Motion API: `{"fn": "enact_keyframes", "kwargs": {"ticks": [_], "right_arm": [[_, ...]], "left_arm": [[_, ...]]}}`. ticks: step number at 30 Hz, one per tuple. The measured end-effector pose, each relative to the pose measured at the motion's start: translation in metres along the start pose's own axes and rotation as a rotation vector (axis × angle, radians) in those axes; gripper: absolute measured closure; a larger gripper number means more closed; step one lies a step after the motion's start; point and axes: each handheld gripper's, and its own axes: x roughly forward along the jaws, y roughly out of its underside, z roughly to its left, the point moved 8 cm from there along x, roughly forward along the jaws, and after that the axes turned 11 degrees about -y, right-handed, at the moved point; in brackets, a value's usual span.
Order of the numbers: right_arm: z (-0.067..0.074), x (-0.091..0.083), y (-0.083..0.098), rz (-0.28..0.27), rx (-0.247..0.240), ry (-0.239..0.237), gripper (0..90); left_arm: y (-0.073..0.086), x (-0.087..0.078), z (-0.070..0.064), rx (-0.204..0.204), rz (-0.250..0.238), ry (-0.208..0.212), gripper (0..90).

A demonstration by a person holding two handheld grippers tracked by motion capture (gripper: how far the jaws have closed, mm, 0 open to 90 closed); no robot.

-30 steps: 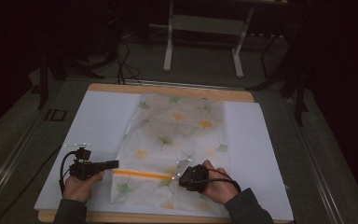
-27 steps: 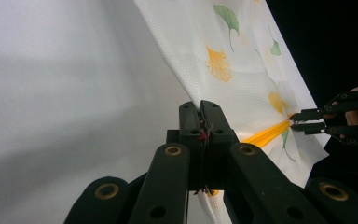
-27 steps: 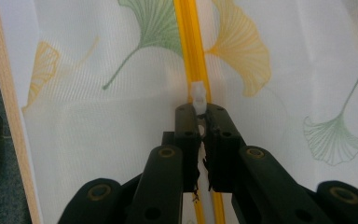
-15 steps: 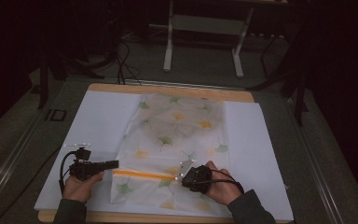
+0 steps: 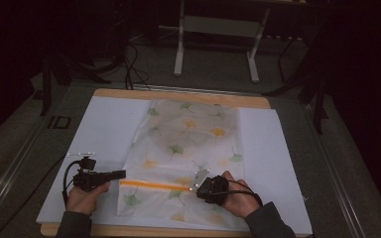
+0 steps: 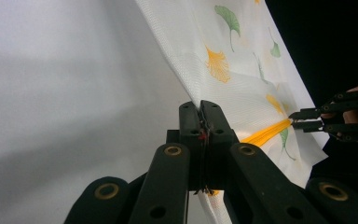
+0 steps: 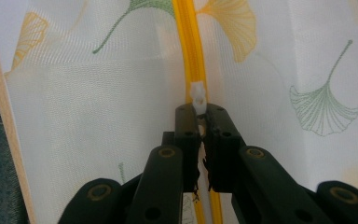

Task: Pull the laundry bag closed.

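Observation:
A white mesh bag (image 5: 188,144) printed with green and orange ginkgo leaves lies flat on a white sheet (image 5: 104,129). An orange zipper (image 5: 154,185) runs across the bag's near end. My left gripper (image 5: 121,174) is shut on the bag's left edge at the zipper's end; in the left gripper view its jaws (image 6: 200,109) pinch the fabric and lift it slightly. My right gripper (image 5: 194,187) is shut at the zipper's other end. In the right gripper view its jaws (image 7: 200,112) clamp the white zipper pull (image 7: 198,95) on the yellow-orange zipper (image 7: 186,42).
The sheet covers a wooden table (image 5: 178,94) whose edge shows at the far side and along the front. A pale metal stand (image 5: 213,44) rises from the dark floor behind the table. Bare sheet lies to the left and right of the bag.

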Motion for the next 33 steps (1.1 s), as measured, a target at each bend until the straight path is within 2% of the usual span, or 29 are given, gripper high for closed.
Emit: {"fn": "enact_keyframes", "kwargs": {"ticks": [18,26,33], "right_arm": [[-0.003,-0.003,0.017,-0.001,0.039,0.003,84.6],[-0.003,-0.004,0.02,-0.008,0.042,0.003,84.6],[-0.005,-0.006,0.03,-0.002,0.06,0.005,84.6]], "left_arm": [[0.001,0.001,0.001,-0.001,0.003,-0.004,89.2],[0.001,0.0,0.0,0.001,0.002,-0.004,89.2],[0.001,0.0,0.0,0.001,0.002,-0.005,89.2]]}}
